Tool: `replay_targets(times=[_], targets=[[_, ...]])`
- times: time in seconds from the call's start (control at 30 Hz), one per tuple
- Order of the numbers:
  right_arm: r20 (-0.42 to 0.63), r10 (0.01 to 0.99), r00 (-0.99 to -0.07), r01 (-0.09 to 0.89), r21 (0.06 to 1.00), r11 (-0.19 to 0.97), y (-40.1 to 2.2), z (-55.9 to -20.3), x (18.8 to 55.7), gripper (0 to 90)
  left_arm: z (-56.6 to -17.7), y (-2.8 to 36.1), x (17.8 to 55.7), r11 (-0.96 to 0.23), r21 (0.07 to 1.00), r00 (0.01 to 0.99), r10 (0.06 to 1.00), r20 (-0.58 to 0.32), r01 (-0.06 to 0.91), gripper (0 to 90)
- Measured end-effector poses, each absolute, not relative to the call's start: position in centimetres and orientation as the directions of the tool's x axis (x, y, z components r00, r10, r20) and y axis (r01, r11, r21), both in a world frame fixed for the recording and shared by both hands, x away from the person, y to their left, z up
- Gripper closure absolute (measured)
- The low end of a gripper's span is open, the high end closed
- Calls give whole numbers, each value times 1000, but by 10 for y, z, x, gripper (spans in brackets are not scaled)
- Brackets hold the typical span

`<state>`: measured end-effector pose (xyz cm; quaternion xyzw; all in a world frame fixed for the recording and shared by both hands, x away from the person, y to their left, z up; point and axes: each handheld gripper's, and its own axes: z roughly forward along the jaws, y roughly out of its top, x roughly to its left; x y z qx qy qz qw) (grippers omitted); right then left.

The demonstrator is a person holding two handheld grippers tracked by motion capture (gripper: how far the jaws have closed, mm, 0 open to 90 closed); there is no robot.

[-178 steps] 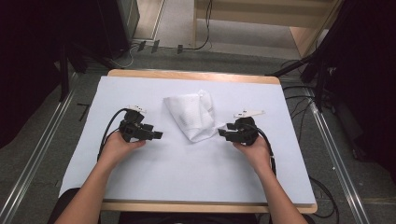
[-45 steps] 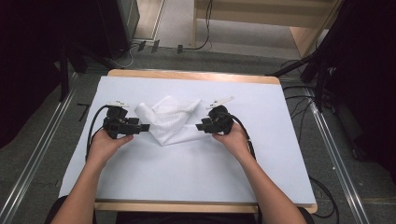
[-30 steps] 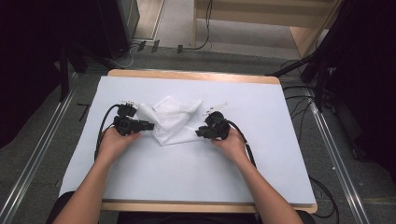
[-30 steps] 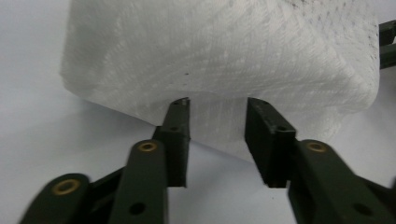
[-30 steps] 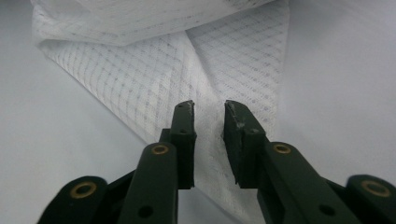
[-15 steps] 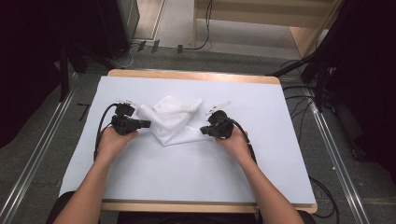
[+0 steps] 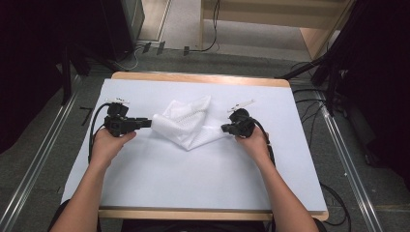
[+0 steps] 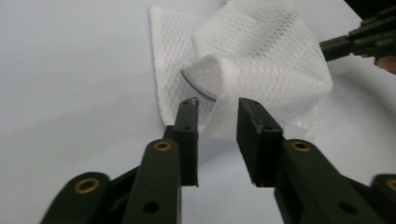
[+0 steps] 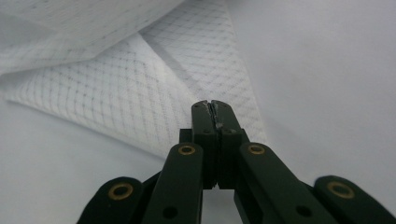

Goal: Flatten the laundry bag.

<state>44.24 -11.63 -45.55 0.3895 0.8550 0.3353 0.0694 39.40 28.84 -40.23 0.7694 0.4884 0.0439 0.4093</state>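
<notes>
The white mesh cloth (image 7: 187, 123) lies rumpled on the white table cover (image 7: 193, 179), slightly far of centre, between the 2 grippers. The left gripper (image 8: 215, 123) has just been opening its jaws; they stand apart with a cloth edge between them, unpressed. The right gripper (image 9: 212, 108) pinches the cloth's right corner, jaws pressed together.
</notes>
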Motion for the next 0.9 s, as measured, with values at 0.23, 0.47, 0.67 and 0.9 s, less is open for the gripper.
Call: replay_targets(times=[0.23, 0.47, 0.67, 0.9], targets=[[151, 710, -688, 621, 629, 468, -117, -455, 444, 900, -399, 269, 399, -247, 688, 574, 764, -295, 682, 498], [163, 704, -692, 624, 625, 469, -117, -455, 443, 900, -410, 258, 412, -275, 648, 576, 756, -310, 710, 538], [166, 711, -683, 633, 619, 464, -119, -454, 442, 900, -409, 255, 410, -275, 642, 579, 747, -326, 716, 900], [149, 733, -663, 642, 617, 455, -129, -452, 441, 900, -410, 274, 404, -247, 637, 553, 760, -340, 730, 900]])
